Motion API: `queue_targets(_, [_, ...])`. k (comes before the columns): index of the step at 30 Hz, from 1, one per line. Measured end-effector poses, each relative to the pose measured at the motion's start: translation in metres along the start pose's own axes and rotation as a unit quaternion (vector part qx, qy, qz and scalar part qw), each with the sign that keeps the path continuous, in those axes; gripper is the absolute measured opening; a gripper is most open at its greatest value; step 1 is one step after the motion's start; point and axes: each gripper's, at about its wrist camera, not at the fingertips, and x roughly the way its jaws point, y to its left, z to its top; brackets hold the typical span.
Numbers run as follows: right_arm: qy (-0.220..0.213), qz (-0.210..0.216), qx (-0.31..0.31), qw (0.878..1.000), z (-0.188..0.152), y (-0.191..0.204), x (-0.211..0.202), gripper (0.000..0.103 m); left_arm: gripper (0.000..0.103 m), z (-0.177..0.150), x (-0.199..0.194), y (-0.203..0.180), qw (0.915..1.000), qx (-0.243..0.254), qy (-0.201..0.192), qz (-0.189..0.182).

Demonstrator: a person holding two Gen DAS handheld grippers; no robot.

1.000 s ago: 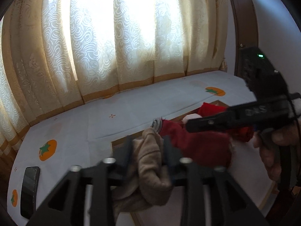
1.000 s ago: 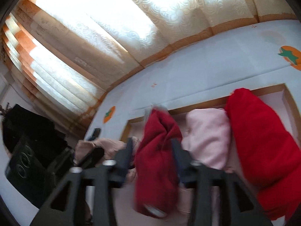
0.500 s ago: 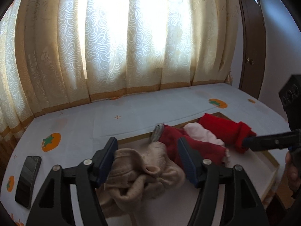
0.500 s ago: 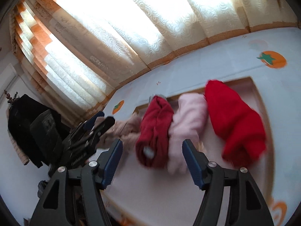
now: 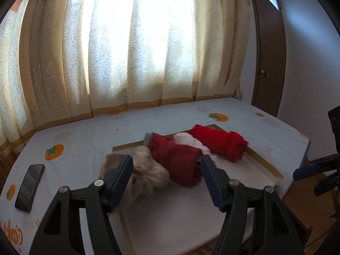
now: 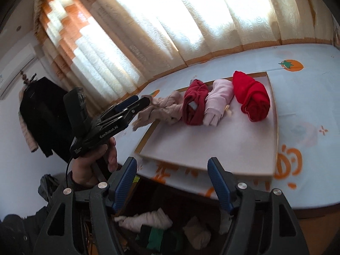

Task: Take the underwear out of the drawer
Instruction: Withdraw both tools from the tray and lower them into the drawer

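Observation:
Four rolled garments lie in a row on a pale pink board [image 6: 201,142]: beige [image 6: 163,108], dark red [image 6: 194,106], pink [image 6: 218,99] and bright red [image 6: 250,95]. My left gripper [image 5: 165,170] is open; the beige garment [image 5: 146,170] and dark red roll [image 5: 176,159] lie just beyond its pads, untouched. A hand [image 6: 95,159] holds it at the board's left corner. My right gripper [image 6: 172,180] hangs off the table's front edge above the drawer's garments [image 6: 148,223]. Its jaws are opening, with nothing between them.
A black phone [image 5: 29,187] lies on the white cloth with orange fruit prints [image 5: 54,152], left of the board. Curtains [image 5: 138,53] close off the far side. A brown door [image 5: 267,63] stands at the right. A dark coat [image 6: 42,114] hangs on the left wall.
Both grippers opened, let go of the beige and dark red garments, and pulled back. The garments now rest on the board. The right gripper withdrew past the table's front edge.

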Motion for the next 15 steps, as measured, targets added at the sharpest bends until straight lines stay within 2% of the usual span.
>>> queue_targets(8, [0.002, 0.006, -0.034, 0.999, -0.032, 0.023, -0.026, 0.073, 0.067, -0.026, -0.049, -0.029, 0.9995, 0.01, 0.001, -0.028])
queue_targets(15, [0.024, -0.006, -0.086, 0.996, -0.064, 0.042, -0.028, 0.074, 0.068, -0.067, -0.076, -0.045, 0.9983, 0.021, 0.039, -0.037])
